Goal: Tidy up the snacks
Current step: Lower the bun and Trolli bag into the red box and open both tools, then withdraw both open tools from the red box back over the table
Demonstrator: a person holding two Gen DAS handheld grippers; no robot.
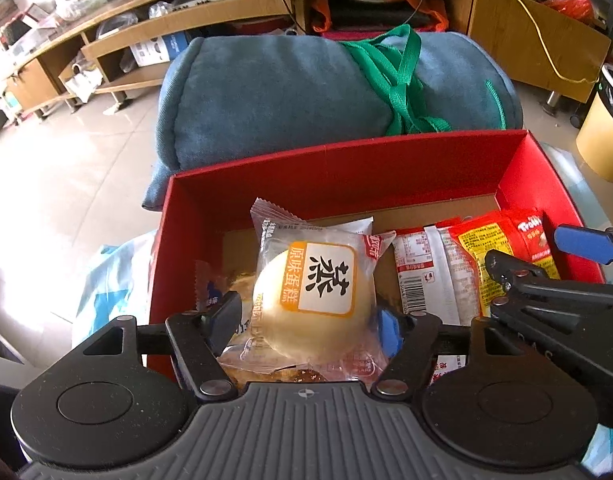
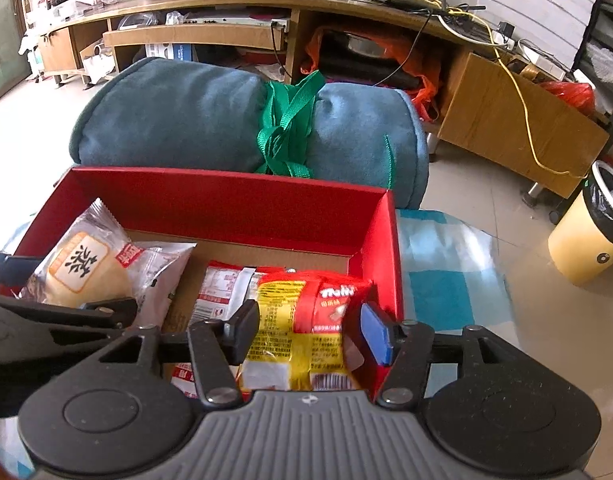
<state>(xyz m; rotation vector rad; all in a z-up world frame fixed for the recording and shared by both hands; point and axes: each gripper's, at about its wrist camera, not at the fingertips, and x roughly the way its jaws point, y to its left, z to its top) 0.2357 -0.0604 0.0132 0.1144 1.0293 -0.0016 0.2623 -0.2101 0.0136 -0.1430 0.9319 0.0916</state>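
In the red cardboard box (image 1: 346,168) lie the snacks, and both claws point down into it. The left claw (image 1: 310,320) stands with its jaws spread on either side of a steamed cake packet (image 1: 310,284), a pale round cake in clear wrap with a white and orange label. The black finger (image 1: 224,318) is just beside the left edge of the packet and the blue pad sits at its right edge; I cannot tell if they touch the wrap, but they do not squeeze it. The packet rests on other wrapped pastries (image 1: 282,372) at the left end of the box.

The right claw (image 2: 312,332) is at the right end of the box, its jaws partly spread around a red and yellow Trolli packet (image 2: 306,320). The black finger (image 2: 242,332) is at the left side of the packet and the blue pad (image 2: 376,336) at its right side, close to the red wall. Whether the pads press on the packet I cannot tell. A white and red packet (image 2: 222,292) lies just beside it on the left, on the brown floor of the box.

Behind the box lies a rolled blue cushion (image 2: 186,120) tied with a green strap (image 2: 286,128). A beige waste bin (image 2: 586,236) stands on the tiled floor to the right.
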